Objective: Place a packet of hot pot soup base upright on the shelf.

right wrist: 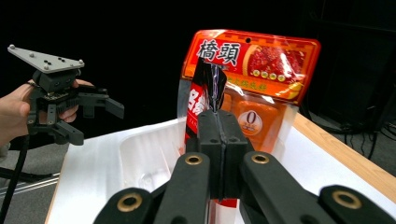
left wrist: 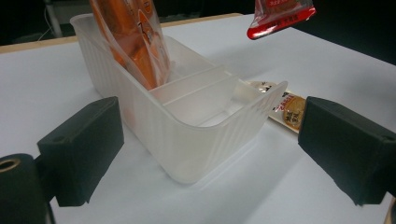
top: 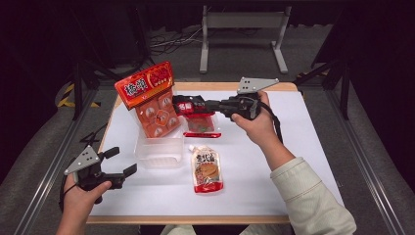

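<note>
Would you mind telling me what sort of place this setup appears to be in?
Probably a lab or recording studio, not a home: a white-topped table on a metal-railed platform, dark surroundings, loose cables on the floor, and handheld grippers working with snack packets.

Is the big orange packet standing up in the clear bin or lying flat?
Standing: the orange packet sits in the clear bin, leaning against its far end.
</note>
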Demonstrator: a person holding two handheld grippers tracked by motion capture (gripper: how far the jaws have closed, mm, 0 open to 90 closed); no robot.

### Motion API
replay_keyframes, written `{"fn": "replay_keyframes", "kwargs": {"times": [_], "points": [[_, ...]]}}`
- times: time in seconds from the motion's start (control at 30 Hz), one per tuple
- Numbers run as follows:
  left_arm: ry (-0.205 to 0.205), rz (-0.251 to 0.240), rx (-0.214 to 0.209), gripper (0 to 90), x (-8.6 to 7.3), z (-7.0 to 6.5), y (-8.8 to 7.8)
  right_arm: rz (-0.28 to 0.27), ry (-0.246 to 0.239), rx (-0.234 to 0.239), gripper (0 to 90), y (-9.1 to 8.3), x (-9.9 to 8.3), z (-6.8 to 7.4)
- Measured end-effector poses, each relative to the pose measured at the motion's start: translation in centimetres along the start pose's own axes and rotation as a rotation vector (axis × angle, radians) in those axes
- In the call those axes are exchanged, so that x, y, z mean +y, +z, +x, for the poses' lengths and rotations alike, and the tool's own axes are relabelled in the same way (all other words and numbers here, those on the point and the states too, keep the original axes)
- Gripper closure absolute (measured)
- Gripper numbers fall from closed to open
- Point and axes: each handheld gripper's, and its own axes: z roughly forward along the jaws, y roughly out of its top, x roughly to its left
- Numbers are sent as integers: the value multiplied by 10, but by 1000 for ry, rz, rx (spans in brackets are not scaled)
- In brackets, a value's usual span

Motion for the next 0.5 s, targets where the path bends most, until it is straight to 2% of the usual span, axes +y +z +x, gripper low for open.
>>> {"fn": "replay_keyframes", "kwargs": {"times": [0.5], "points": [[3, 6, 0, 74, -1, 0, 1, 1, -29, 33, 900, 33, 6, 12]]}}
